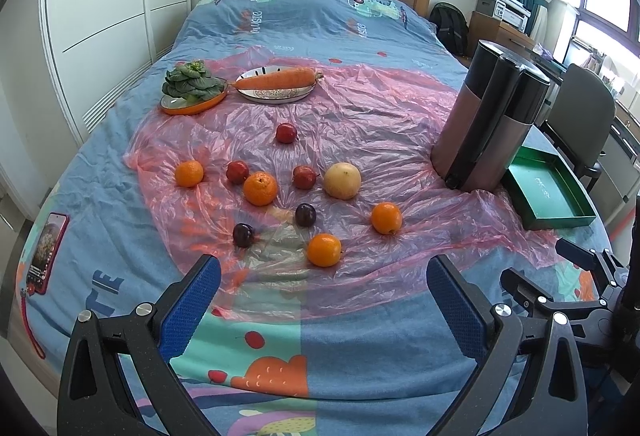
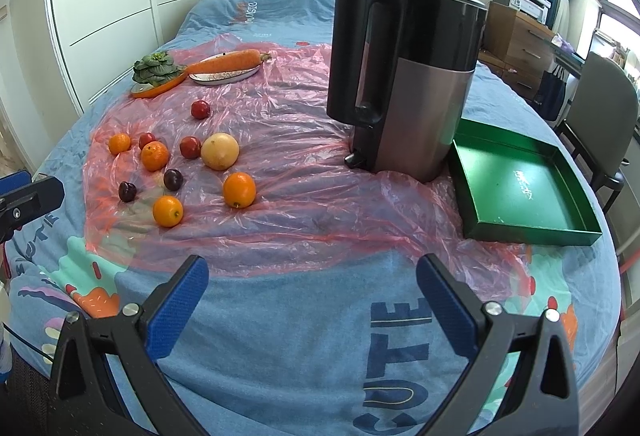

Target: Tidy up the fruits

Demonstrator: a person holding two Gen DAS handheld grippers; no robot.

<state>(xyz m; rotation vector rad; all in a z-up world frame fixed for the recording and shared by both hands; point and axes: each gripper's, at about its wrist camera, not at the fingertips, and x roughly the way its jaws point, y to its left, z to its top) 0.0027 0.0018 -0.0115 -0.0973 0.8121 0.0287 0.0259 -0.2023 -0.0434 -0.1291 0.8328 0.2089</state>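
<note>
Hovering over the bed (image 1: 360, 336), left gripper (image 1: 324, 300) & right gripper (image 2: 312, 296) have jaws wide, holding nothing. Fruits (image 1: 260, 188) sit on pink plastic (image 1: 380, 115); green tray (image 2: 520, 179) partly hidden behind kettle (image 2: 404, 75).

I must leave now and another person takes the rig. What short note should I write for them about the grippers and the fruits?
Left gripper: open, holding nothing, above the near edge of the bed.
Right gripper: open, holding nothing, also at the near edge.
Fruits: four oranges, one pale yellow fruit and five small red or dark fruits lie loose on the pink plastic sheet.
Green tray: nothing in it, right of the kettle.
Done: nothing sorted yet.
Left: probably all the fruits; the tray looks a likely container.
</note>
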